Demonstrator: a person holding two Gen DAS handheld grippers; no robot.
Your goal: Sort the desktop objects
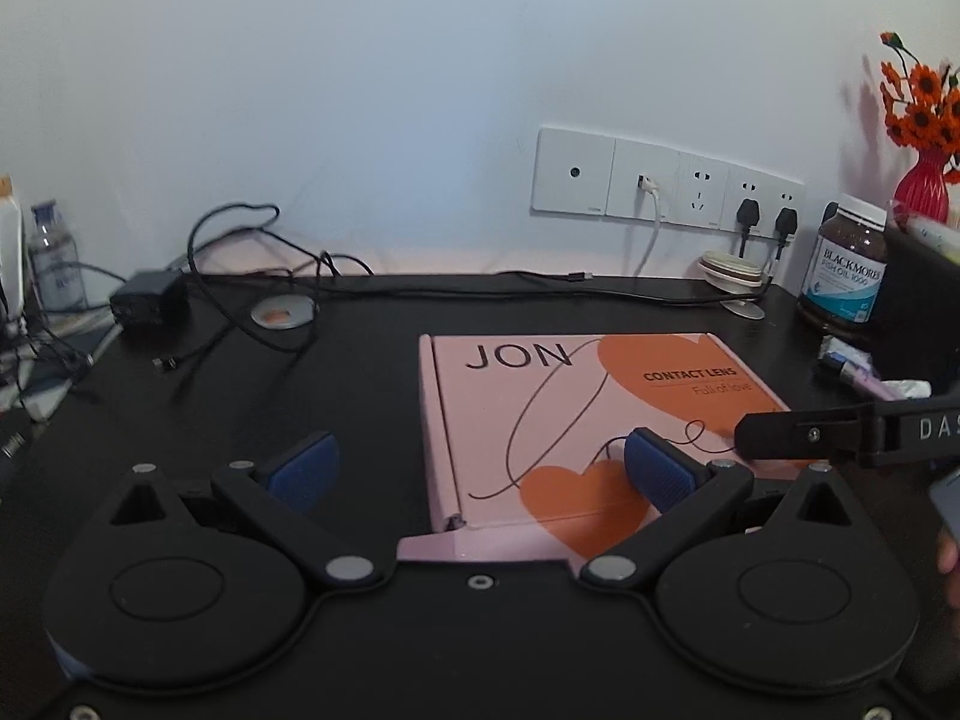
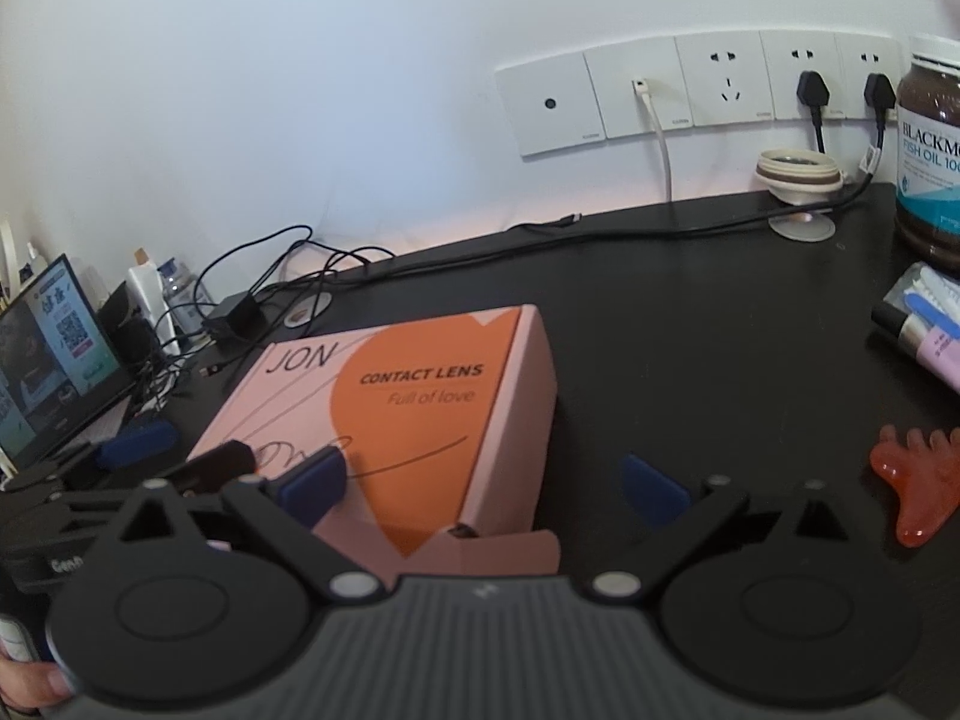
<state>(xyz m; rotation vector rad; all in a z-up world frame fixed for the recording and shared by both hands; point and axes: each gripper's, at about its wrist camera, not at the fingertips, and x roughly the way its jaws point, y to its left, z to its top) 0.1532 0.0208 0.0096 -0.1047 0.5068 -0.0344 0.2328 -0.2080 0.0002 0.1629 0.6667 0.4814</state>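
Both grippers hover with jaws spread over the pink-and-orange cardboard contact-lens box [image 1: 576,420], which lies flat mid-desk. Left gripper [image 1: 480,468] straddles its near-left corner; right gripper [image 2: 486,483] straddles its right edge, gripping nothing. Best to centre the pads on opposite walls before closing (cardboard dents easily). Black desktop [image 1: 360,372] carries tangled black cables [image 1: 252,276]; a white wall [image 1: 390,90] stands behind.

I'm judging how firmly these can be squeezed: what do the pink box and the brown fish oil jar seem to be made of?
The pink and orange flat box looks like matte printed cardboard: folded edges and a tuck flap show at its front. The brown fish oil jar with the white lid looks like glossy translucent plastic or glass; which one is unclear.
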